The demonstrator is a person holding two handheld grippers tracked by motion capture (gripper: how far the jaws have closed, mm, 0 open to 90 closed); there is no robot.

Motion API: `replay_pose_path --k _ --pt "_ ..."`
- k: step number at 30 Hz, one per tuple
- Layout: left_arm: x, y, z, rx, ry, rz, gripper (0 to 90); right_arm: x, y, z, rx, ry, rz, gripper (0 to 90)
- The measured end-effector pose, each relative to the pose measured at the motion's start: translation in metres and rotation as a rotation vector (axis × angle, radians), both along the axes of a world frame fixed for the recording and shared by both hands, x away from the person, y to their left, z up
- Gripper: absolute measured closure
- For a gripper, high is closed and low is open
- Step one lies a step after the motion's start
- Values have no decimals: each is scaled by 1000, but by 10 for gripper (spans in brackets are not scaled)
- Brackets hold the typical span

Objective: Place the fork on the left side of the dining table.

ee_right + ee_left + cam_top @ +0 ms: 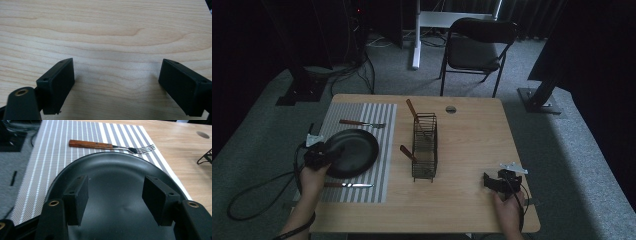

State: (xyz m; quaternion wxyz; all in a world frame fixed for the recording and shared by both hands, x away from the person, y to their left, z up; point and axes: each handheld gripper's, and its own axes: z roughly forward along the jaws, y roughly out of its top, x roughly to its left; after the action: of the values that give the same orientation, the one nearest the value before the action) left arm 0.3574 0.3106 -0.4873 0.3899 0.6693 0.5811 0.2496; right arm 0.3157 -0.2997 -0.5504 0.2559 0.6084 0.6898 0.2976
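Pale wood grain covered the table [472,200], where a grey-and-white striped woven placemat [382,150] lay at the left. A matte black round plate [354,150] sat on the mat, with a wooden-handled fork [362,123] on the stripes beyond it and a wooden-handled knife [348,185] on the near side. At mid-table stood a narrow black wire basket [424,147] holding two wooden-handled utensils, one [413,111] leaning out at the far end and another [408,153] angled out over its left side; their working ends could not be made out.

The person's left hand [312,180] held the left gripper [329,154] at the plate's near-left rim. In the left gripper view its jaws stood wide apart over the plate's smooth dark surface, gripping nothing. The right hand [507,210] kept the right gripper [488,181] low near the table's near-right corner, well apart from the basket. In the right gripper view its flat black pads [58,83] were spread wide over bare wood.
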Motion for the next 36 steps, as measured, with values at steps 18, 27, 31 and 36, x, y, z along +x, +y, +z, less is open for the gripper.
replay_pose_path --k 18,27,31,36 --pt "-46 -4 -7 2 -32 -41 382 0 0 0 0 0 0 129" --pt "-66 -1 -16 19 -19 -49 382 0 0 0 1 1 -1 129" --pt "-76 -7 -23 33 -29 -62 382 0 0 0 1 1 -1 129" --pt "-81 -7 -31 62 -16 -69 381 0 0 0 1 1 -1 129"
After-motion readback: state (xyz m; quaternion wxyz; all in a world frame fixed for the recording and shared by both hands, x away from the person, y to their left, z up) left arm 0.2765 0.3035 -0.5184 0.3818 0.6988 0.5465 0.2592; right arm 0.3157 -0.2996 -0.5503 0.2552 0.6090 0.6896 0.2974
